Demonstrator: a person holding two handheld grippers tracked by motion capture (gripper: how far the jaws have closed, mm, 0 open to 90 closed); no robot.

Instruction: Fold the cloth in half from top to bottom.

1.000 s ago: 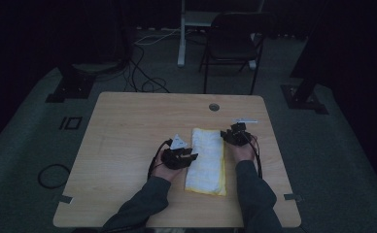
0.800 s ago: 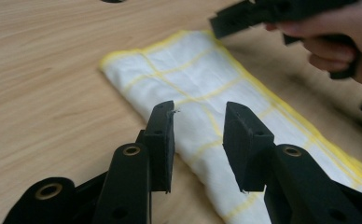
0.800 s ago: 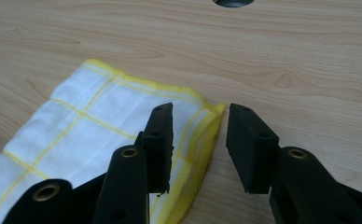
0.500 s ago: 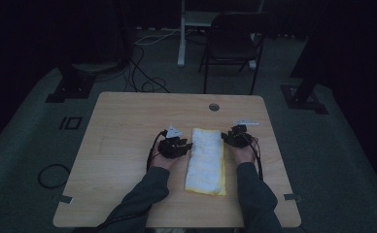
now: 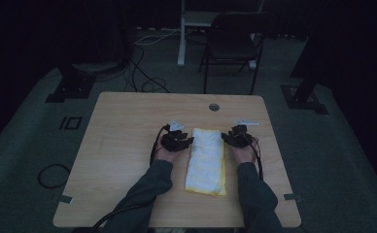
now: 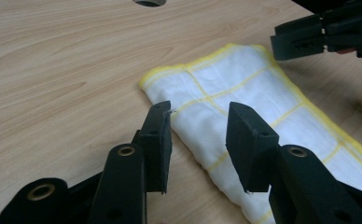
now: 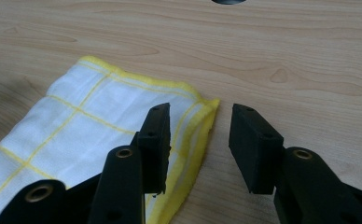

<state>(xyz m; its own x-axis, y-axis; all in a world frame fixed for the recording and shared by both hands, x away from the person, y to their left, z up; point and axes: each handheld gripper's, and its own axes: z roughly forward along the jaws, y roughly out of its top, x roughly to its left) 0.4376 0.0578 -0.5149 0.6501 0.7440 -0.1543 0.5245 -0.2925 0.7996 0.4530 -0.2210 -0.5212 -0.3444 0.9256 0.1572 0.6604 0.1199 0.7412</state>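
Note:
A white cloth [image 5: 206, 160] with yellow grid lines and a yellow hem lies folded in a long strip on the wooden table [image 5: 123, 131]. My left gripper [image 5: 189, 142] sits at the far left edge of the strip. In the left gripper view it is open [image 6: 198, 116], its jaws have just been opening, and the cloth's [image 6: 244, 88] folded edge lies between them untouched. My right gripper [image 5: 227, 138] is at the far right corner. Its jaws [image 7: 200, 116] have also just been opening and stand open astride the cloth's [image 7: 90, 121] hemmed corner.
A round cable hole [image 5: 214, 107] and a small white label [image 5: 247, 123] mark the table's far side. A dark chair [image 5: 235, 43] stands beyond the table, with cables [image 5: 143, 82] and stand bases [image 5: 72, 85] on the floor around it.
My left gripper has moved a little up the picture along the cloth's left edge, toward its far end. The right hand and the cloth have stayed put.

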